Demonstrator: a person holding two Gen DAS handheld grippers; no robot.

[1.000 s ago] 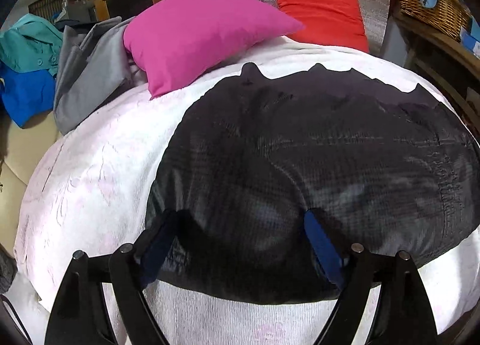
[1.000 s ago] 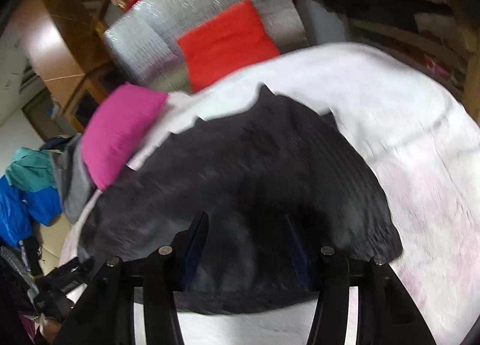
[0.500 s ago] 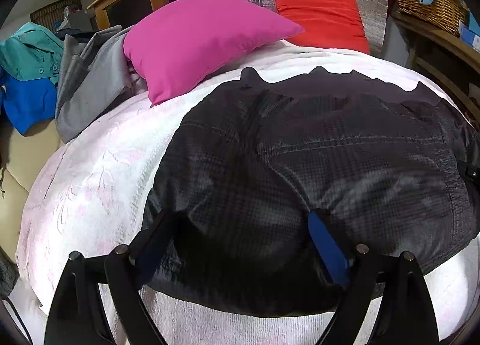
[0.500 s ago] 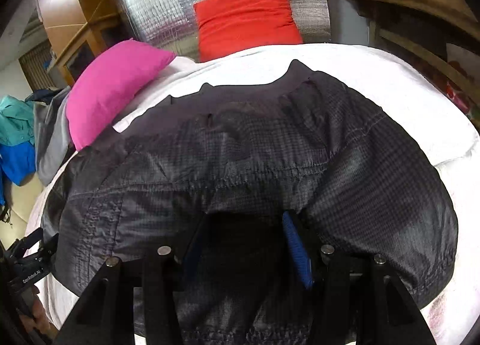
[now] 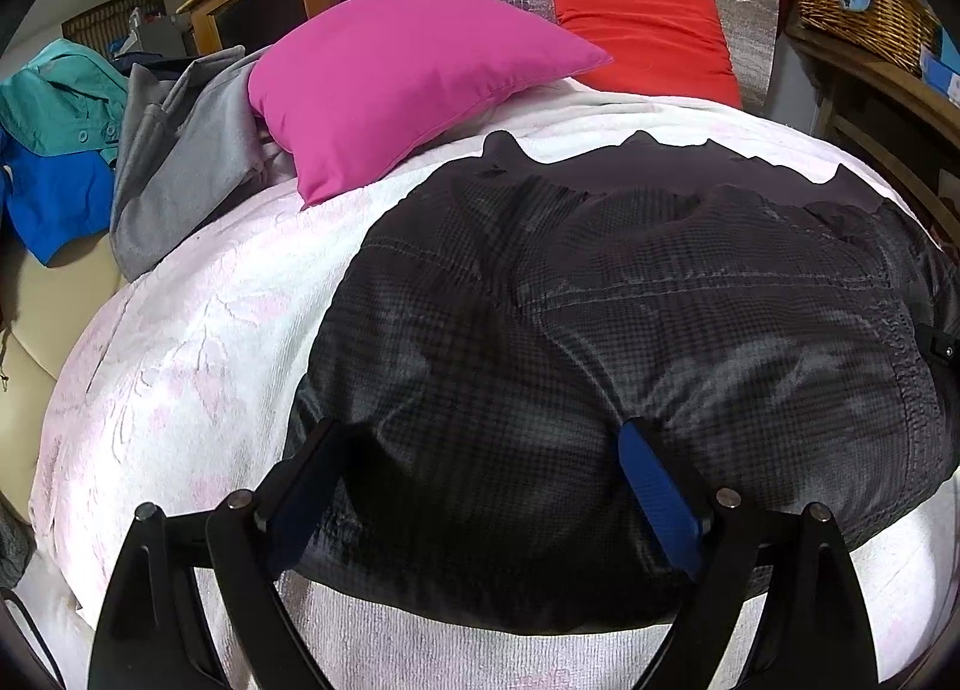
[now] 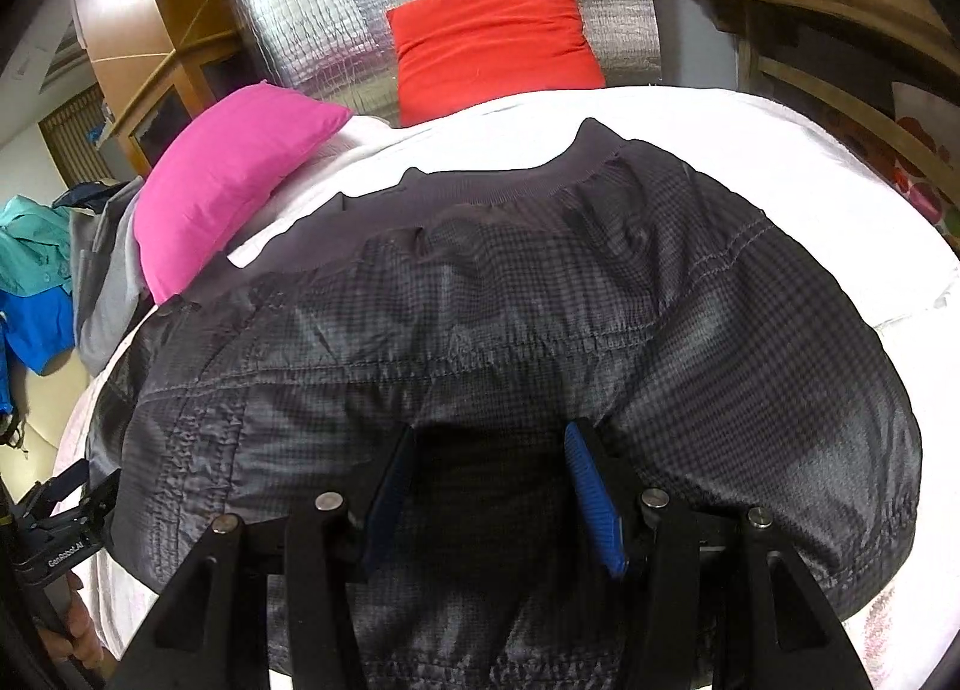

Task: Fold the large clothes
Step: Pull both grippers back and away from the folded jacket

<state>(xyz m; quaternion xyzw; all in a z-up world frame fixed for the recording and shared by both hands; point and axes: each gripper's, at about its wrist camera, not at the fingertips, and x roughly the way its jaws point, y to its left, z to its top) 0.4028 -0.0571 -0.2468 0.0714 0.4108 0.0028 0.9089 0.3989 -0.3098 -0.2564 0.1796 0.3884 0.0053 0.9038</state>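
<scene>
Left wrist view shows our left gripper (image 5: 480, 486) now lower and closer over the dark checked jacket (image 5: 630, 330) than a second ago, fingers spread wide across its near hem on the white bedspread (image 5: 180, 342). Our right gripper (image 6: 489, 486) has swung in squarely too, fingers also spread (nothing pinched yet), so we judge a grasp is imminent. Sleeves are tucked out of sight, and the hem under both grippers is hidden.
</scene>
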